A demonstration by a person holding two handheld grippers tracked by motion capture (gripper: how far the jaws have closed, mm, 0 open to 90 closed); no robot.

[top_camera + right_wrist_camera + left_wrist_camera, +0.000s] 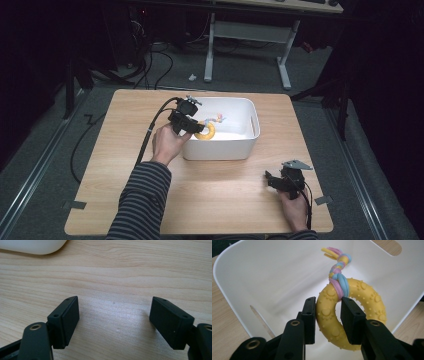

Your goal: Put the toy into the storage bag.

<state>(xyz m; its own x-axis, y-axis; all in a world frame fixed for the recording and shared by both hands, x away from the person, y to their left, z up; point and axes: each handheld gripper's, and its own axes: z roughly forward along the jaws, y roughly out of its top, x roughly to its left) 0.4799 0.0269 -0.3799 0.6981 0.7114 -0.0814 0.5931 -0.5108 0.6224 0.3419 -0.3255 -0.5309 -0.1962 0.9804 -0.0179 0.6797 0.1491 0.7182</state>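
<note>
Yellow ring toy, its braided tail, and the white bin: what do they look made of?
Yellow ring toy: likely soft rubber or vinyl, with a smooth satin sheen and moulded raised bumps and paw shapes.
Braided tail: pink, blue and yellow strands knotted round the ring; smooth and glossy, so rubbery strips rather than fibre, though that stays open.
White bin: looks like moulded plastic, matte, with thin walls, rounded corners and a cut-out handle.

Bright overhead light on the table [210,200], dark surroundings, glare inside the white bin [240,145], perhaps slight softness.
</note>
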